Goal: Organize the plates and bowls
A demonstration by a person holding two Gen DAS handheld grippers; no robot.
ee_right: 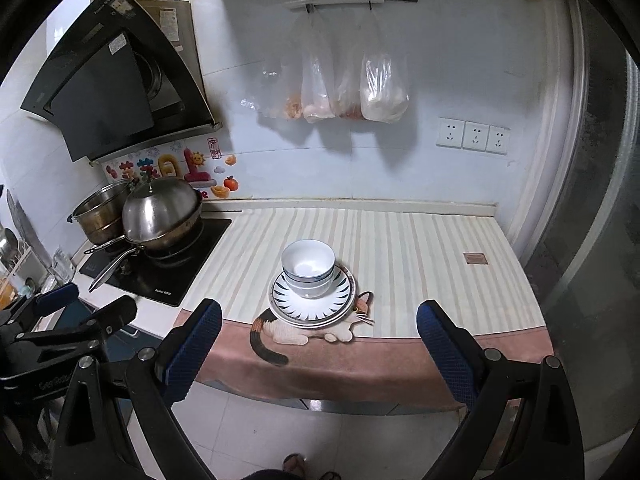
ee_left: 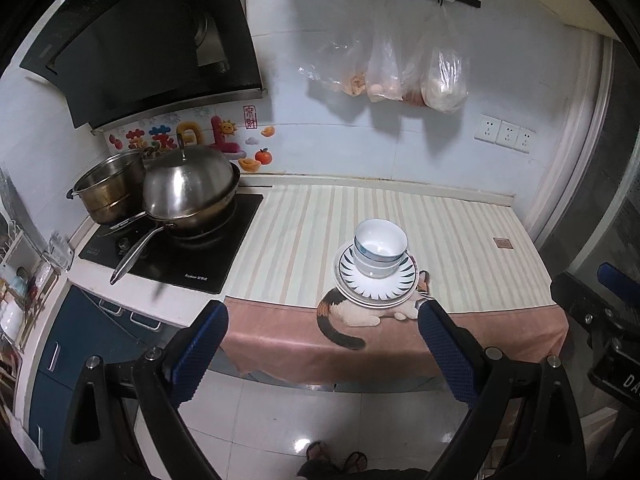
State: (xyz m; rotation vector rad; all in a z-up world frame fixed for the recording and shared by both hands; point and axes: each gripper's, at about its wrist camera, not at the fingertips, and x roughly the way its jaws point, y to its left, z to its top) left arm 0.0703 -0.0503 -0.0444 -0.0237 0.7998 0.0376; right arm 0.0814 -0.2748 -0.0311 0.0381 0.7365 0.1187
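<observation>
Two stacked white bowls [ee_left: 379, 246] with blue rim bands sit on a stack of plates [ee_left: 400, 286] with a dark leaf pattern, near the front edge of the striped counter mat [ee_left: 304, 232]. The bowls [ee_right: 308, 266] and plates [ee_right: 340, 294] also show in the right wrist view. My left gripper [ee_left: 322, 314] is open and empty, held back from the counter over the floor. My right gripper [ee_right: 318, 314] is open and empty, also back from the counter, facing the stack. Each gripper shows at the edge of the other's view.
A lidded wok [ee_left: 188, 192] and a steel pot [ee_left: 110, 188] stand on the black cooktop [ee_left: 224, 248] at the left. Plastic bags [ee_left: 408, 68] hang on the back wall. A range hood [ee_left: 140, 40] is above the stove. A fridge [ee_left: 612, 200] is on the right.
</observation>
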